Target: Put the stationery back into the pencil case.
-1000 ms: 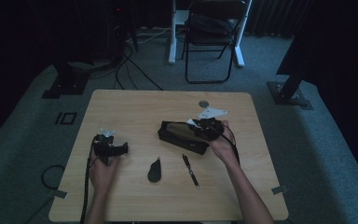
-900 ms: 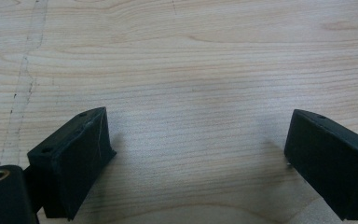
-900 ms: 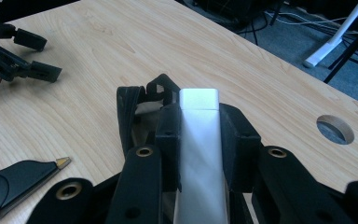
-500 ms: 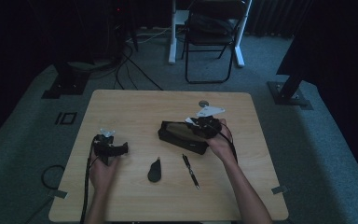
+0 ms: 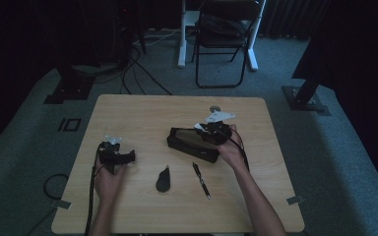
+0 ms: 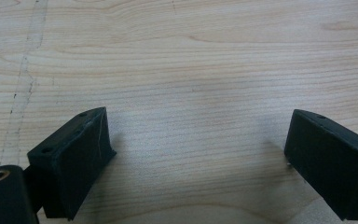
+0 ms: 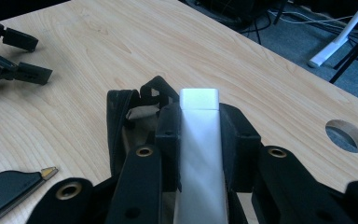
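My right gripper (image 7: 199, 116) is shut on a white rectangular block (image 7: 199, 158), which stands lengthwise between its pads. It hovers just over an open black pouch (image 7: 121, 116) with a tan lining. In the high view the right gripper (image 5: 207, 132) is over the right end of the pouch (image 5: 187, 142) at mid-table. My left gripper (image 5: 128, 157) rests at the table's left, away from the pouch. It (image 6: 200, 135) is open, with bare wood between its jaws.
A black pen (image 5: 201, 180) and a flat black teardrop-shaped object (image 5: 164, 179) lie in front of the pouch. The wooden table (image 5: 138, 118) has a round hole (image 5: 215, 108) near its far edge. A folding chair (image 5: 224, 44) and cables stand on the floor beyond.
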A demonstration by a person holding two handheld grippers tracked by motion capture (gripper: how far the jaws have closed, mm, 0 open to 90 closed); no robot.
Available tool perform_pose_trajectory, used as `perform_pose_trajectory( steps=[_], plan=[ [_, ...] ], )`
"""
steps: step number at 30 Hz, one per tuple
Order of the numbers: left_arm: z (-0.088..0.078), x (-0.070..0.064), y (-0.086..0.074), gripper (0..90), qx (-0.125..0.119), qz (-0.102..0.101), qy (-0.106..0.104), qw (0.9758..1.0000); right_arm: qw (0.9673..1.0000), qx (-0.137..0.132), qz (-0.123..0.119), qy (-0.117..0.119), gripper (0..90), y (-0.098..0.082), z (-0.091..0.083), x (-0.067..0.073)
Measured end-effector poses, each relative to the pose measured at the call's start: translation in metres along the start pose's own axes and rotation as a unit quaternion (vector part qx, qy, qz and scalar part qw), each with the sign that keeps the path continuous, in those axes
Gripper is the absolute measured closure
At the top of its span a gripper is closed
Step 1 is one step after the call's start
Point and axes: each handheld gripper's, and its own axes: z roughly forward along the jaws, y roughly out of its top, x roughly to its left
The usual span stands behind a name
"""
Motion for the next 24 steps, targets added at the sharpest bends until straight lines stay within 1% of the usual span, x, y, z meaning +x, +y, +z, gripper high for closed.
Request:
perform_pose_trajectory(
  steps=[6,11,24],
  plan=[
    [0.000,0.000,0.000,7.2,0.000,0.000,0.000,1.0000,1.0000,0.003,-0.003,0.001,71.4,-0.001,0.005,-0.001],
    [0.000,0.000,0.000,7.2,0.001,0.001,0.000,1.0000,1.0000,0.007,0.002,0.002,71.4,-0.002,0.010,-0.002],
    [0.000,0.000,0.000,7.2,0.002,0.002,0.000,1.0000,0.9998,0.016,0.001,0.006,71.4,-0.005,0.020,-0.003]
  ],
)
